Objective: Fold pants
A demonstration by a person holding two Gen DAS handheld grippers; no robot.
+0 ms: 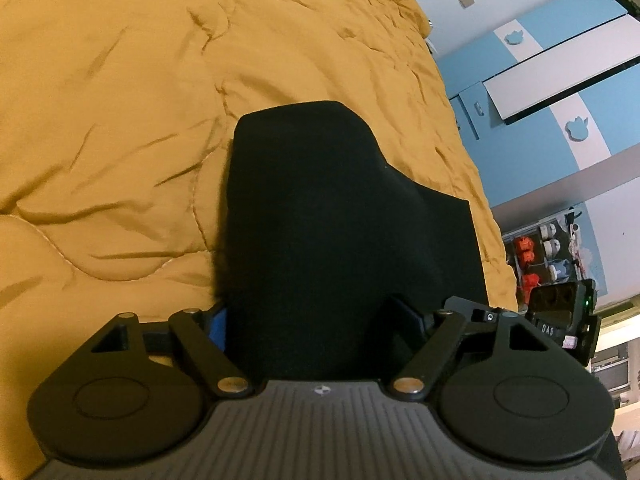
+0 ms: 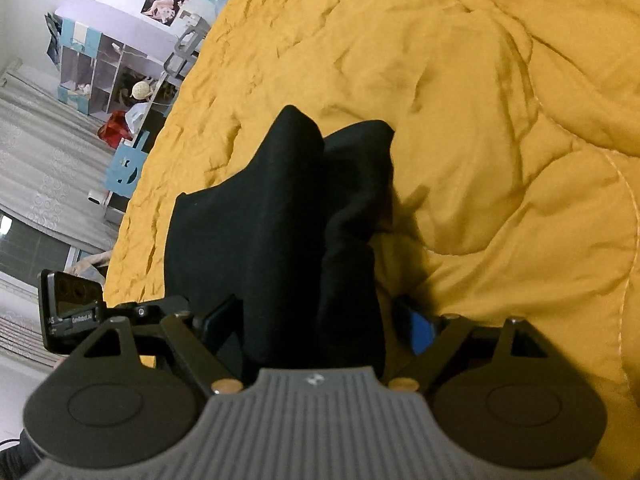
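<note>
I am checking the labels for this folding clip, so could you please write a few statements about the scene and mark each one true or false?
1. The pants are black. True.
2. The quilt under them is blue. False: it is mustard yellow.
3. The left gripper has black cloth between its jaws. True.
4. The right gripper hangs over bare quilt with nothing between its jaws. False: pants fabric fills the gap there too.
5. The pants lie flat and fully spread out. False: they are bunched and draped from the grippers.
</note>
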